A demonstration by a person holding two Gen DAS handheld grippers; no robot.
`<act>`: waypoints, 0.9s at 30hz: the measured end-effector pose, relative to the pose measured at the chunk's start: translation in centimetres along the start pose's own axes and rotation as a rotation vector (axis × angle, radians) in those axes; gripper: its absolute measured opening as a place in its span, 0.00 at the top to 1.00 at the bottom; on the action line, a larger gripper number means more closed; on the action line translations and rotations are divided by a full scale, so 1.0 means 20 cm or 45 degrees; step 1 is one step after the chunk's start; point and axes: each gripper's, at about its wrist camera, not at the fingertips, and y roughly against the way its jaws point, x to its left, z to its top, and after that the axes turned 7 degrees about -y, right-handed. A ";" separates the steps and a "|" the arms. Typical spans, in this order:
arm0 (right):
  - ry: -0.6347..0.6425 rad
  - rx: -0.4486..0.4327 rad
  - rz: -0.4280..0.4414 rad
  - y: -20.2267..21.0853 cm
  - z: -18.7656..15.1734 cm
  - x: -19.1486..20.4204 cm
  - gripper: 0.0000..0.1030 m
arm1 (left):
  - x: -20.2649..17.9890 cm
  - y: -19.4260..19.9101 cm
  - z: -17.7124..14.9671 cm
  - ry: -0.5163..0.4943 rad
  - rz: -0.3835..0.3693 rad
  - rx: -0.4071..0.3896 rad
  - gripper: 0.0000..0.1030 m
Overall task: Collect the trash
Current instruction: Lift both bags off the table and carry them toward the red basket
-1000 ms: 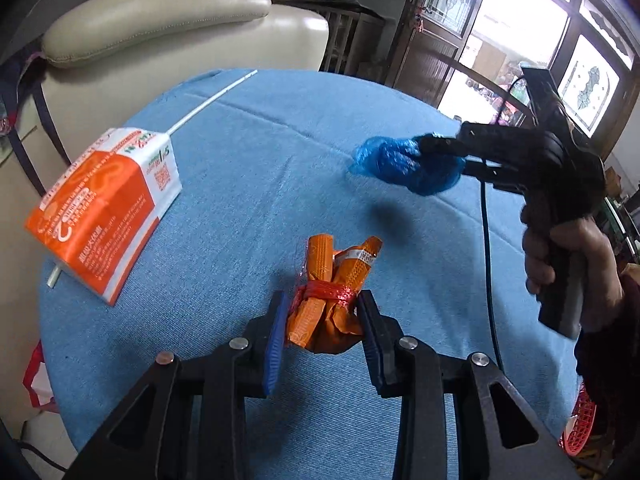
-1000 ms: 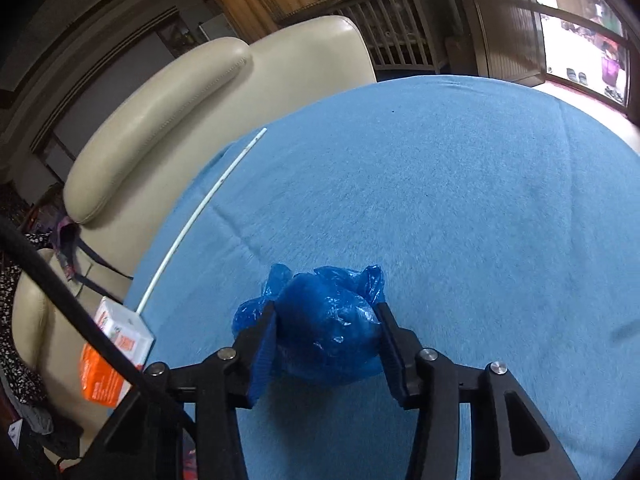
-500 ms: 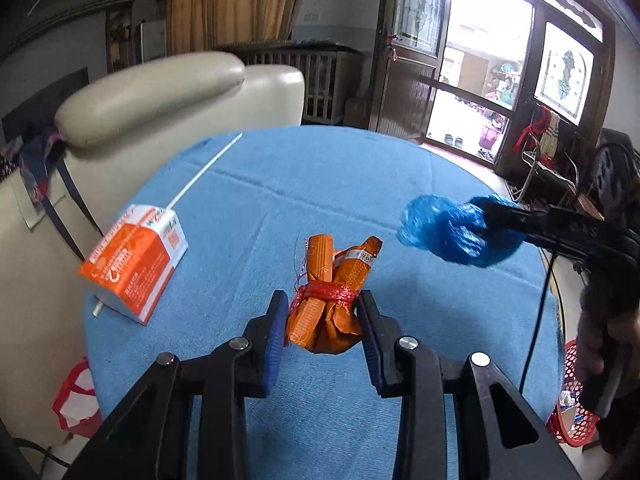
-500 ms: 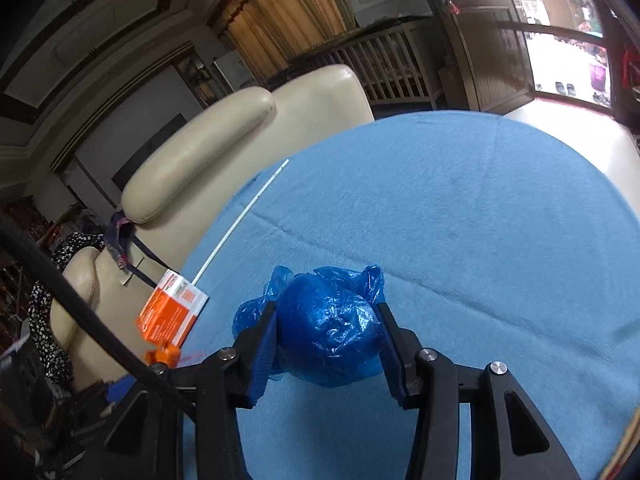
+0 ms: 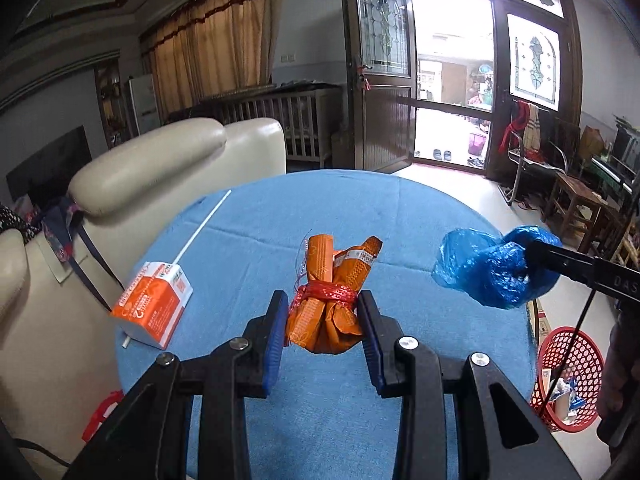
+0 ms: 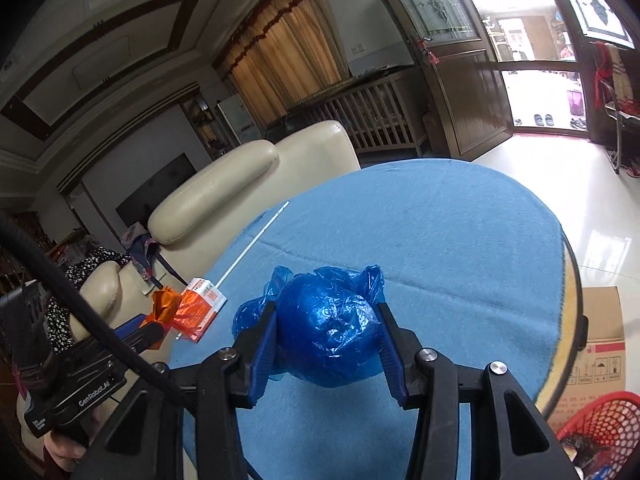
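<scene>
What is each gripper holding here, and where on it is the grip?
Left gripper: crumpled orange wrapper bundle, pinched at its red-tied waist. Right gripper: balled blue plastic bag, squeezed across its middle.

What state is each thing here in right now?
Orange bundle: tied, clamped in left hand-held gripper.
Blue bag: balled, clamped in right hand-held gripper.
Carton: lying on table.
Red basket: on floor, holding trash.

An orange bundle [image 5: 326, 308] is clamped in the left tool [image 5: 322, 322] above the bench [image 5: 400, 220]; a blue bag [image 5: 494, 268] is held to its right.
</scene>
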 end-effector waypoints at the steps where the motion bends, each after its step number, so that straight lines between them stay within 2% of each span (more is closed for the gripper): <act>1: 0.000 -0.010 0.001 0.04 -0.01 -0.01 0.52 | -0.02 0.02 0.01 -0.009 0.004 -0.006 0.64; 7: -0.017 -0.058 0.008 0.21 -0.07 -0.04 0.52 | -0.11 0.10 0.03 -0.071 0.027 -0.033 0.64; 15: -0.046 -0.102 0.001 0.38 -0.14 -0.10 0.52 | -0.19 0.11 0.03 -0.122 0.026 -0.032 0.64; 27: -0.079 -0.134 -0.010 0.51 -0.19 -0.15 0.52 | -0.28 0.14 0.03 -0.183 0.022 -0.033 0.64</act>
